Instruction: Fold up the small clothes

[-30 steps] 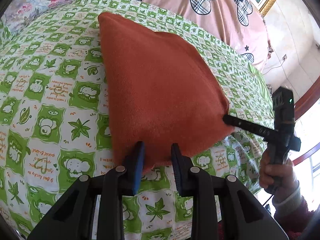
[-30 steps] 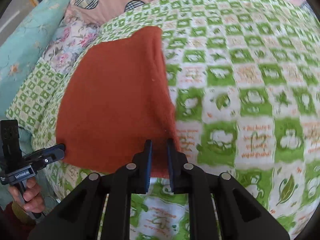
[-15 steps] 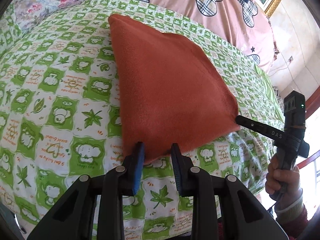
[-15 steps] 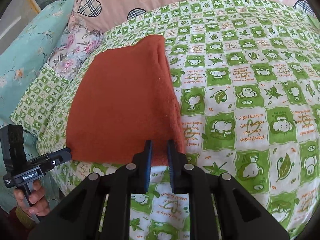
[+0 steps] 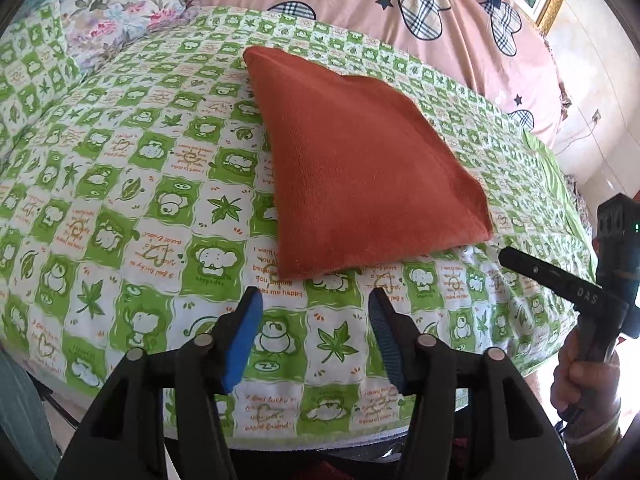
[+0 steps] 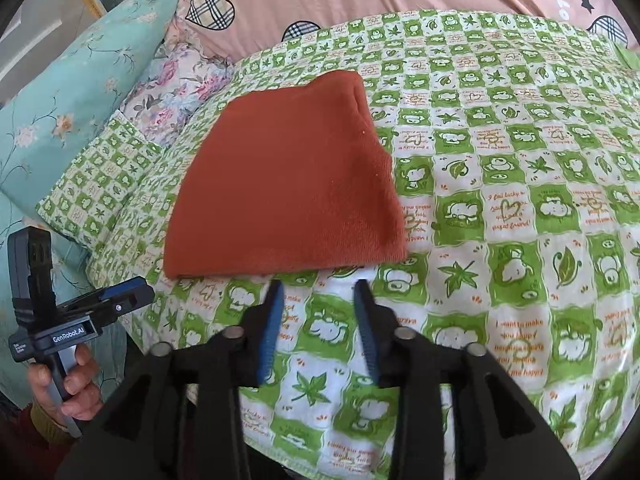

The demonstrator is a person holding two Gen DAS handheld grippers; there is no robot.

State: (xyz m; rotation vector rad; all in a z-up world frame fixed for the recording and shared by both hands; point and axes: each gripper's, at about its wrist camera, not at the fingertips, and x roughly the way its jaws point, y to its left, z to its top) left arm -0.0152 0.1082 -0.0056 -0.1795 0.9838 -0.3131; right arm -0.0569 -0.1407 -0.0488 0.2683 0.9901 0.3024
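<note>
A rust-orange cloth [image 5: 360, 168] lies folded flat on the green-and-white patterned bedspread [image 5: 120, 200]; it also shows in the right wrist view [image 6: 288, 188]. My left gripper [image 5: 316, 300] is open and empty, just short of the cloth's near left corner. My right gripper [image 6: 318, 290] is open and empty, just short of the cloth's near right edge. Each gripper shows in the other's view, the right one [image 5: 560, 280] and the left one [image 6: 120, 298], held beside the cloth's near corners.
A pink duvet with plaid hearts [image 5: 400, 8] lies behind the cloth. Floral and teal pillows [image 6: 80, 88] sit at the left. The bed's front edge [image 5: 320, 440] runs just below my grippers.
Both grippers have opened, let go of the cloth's near edge and pulled back toward the bed's front. The cloth now lies flat.
</note>
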